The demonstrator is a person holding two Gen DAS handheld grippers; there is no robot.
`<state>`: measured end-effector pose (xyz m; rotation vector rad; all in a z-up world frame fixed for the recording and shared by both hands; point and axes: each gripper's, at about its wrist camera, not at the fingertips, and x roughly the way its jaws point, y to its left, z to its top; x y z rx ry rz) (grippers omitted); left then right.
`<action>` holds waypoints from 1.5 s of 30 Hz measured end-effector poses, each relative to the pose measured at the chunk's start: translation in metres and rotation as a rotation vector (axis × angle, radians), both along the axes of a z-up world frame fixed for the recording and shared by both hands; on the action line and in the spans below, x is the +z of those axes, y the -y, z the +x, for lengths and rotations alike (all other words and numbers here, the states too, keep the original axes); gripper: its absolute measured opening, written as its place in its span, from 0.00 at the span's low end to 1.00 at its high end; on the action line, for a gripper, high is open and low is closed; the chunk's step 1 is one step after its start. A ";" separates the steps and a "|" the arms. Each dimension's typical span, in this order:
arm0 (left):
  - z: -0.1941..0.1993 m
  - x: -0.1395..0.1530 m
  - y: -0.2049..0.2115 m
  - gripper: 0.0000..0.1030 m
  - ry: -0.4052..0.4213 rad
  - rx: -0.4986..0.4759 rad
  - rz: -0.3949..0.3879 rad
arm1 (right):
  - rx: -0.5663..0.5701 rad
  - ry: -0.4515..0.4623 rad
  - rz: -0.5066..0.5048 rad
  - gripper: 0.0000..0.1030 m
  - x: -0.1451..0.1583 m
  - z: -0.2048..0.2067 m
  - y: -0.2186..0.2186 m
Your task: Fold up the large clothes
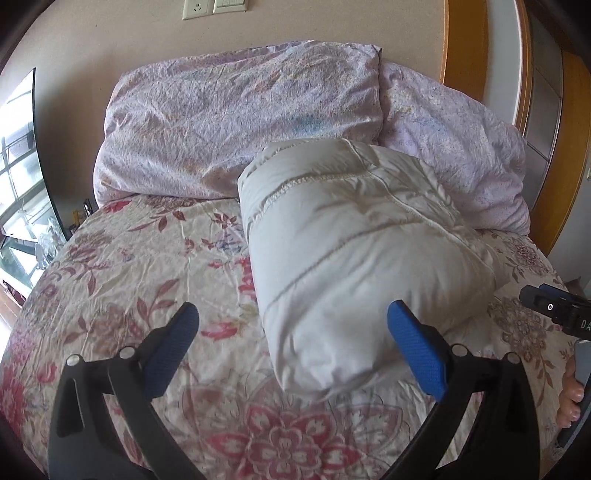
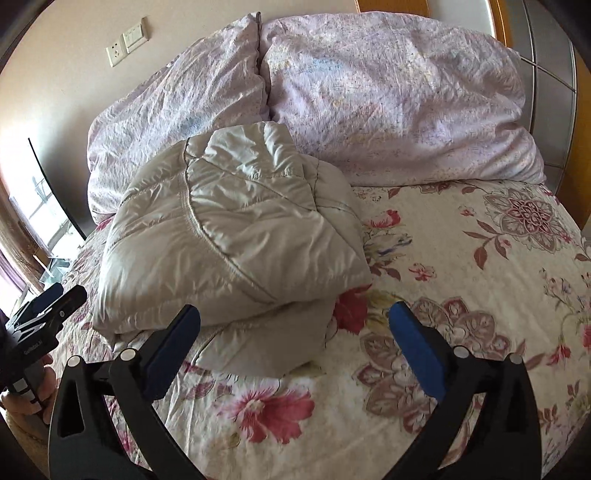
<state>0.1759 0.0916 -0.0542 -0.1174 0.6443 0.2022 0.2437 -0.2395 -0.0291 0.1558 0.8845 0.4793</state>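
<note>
A pale grey quilted puffer jacket [image 1: 354,240] lies folded into a thick bundle on the floral bedspread [image 1: 147,258], its far end against the pillows. My left gripper [image 1: 291,317] stands open, its blue pads wide apart, with the near end of the bundle between them untouched. In the right wrist view the same jacket [image 2: 236,236] sits left of centre. My right gripper [image 2: 293,317] is open just in front of it, the left finger [image 2: 177,339] beside the bundle's lower fold. Each gripper shows at the edge of the other's view, held by a hand.
Two lilac pillows [image 1: 236,122] [image 2: 399,99] lean against the wall at the head of the bed. A wooden headboard frame [image 1: 465,48] stands at the right. A window [image 1: 18,177] lies to the left. Wall switches [image 1: 214,7] sit above the pillows.
</note>
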 end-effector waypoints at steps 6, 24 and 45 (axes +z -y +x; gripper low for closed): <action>-0.035 -0.004 0.017 0.98 -0.031 0.018 0.054 | -0.018 -0.019 0.007 0.99 0.007 -0.037 0.008; -0.057 0.001 0.031 0.98 -0.102 -0.021 -0.027 | 0.025 -0.050 -0.060 0.99 0.016 -0.074 -0.001; -0.060 0.010 0.040 0.98 -0.109 -0.050 -0.037 | 0.051 -0.116 -0.040 0.99 0.019 -0.071 0.003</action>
